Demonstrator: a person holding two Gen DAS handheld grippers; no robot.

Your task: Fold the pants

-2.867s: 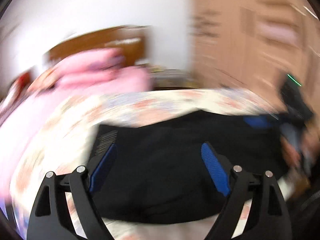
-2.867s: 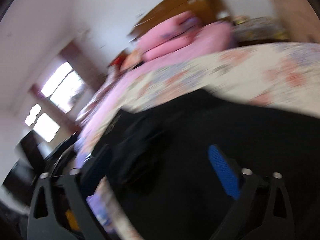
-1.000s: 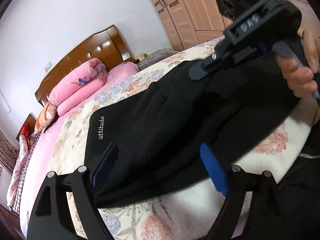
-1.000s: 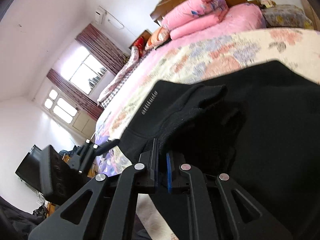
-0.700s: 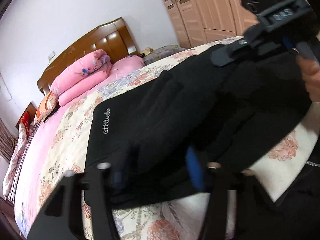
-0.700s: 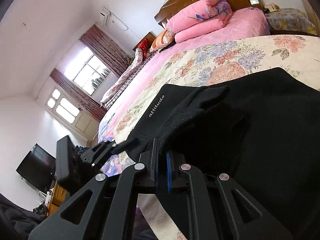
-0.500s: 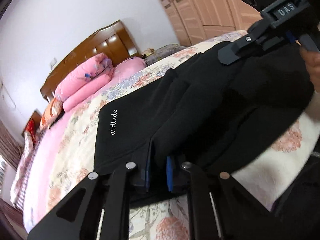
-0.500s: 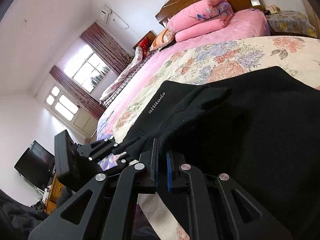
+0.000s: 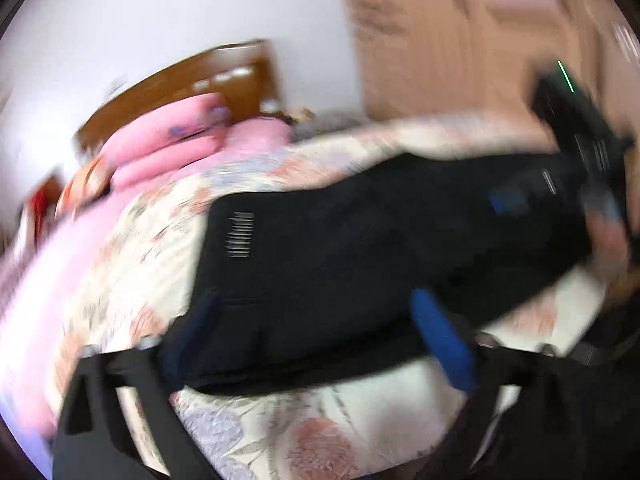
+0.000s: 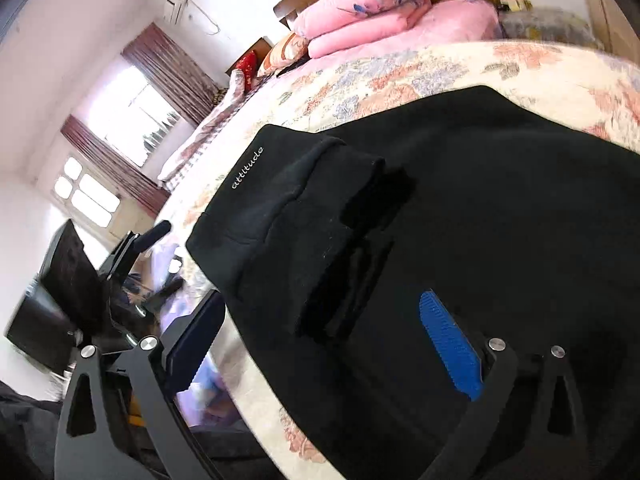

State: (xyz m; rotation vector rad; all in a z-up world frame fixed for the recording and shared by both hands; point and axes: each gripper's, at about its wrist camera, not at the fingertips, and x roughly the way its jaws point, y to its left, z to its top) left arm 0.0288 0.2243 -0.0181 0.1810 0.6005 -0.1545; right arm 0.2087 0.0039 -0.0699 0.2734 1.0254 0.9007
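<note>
At the bottom of the right wrist view the right claw (image 10: 324,344) stands wide open, empty, its blue pad over the black pants (image 10: 480,220). The left claw (image 9: 316,332), low in the blurred left wrist view, is likewise spread and holds nothing.

The pants lie across the near edge of the bed (image 10: 400,68), filling the middle and right of the right view, with a folded layer and a small white word near the centre left. In the left view they run from centre to the right edge.

By the look of it, one fold is laid and both claws are free between grips. The next move likely calls for picking a fresh edge with each claw and carrying it over evenly, so the layers stay aligned.

Beyond, pink bedding (image 10: 360,20) sits at the top of the frame by the headboard (image 9: 180,80).

The left view is smeared; the word on the cloth is unreadable there. How many layers the pants have cannot be told, and their lower right part is cut off.
</note>
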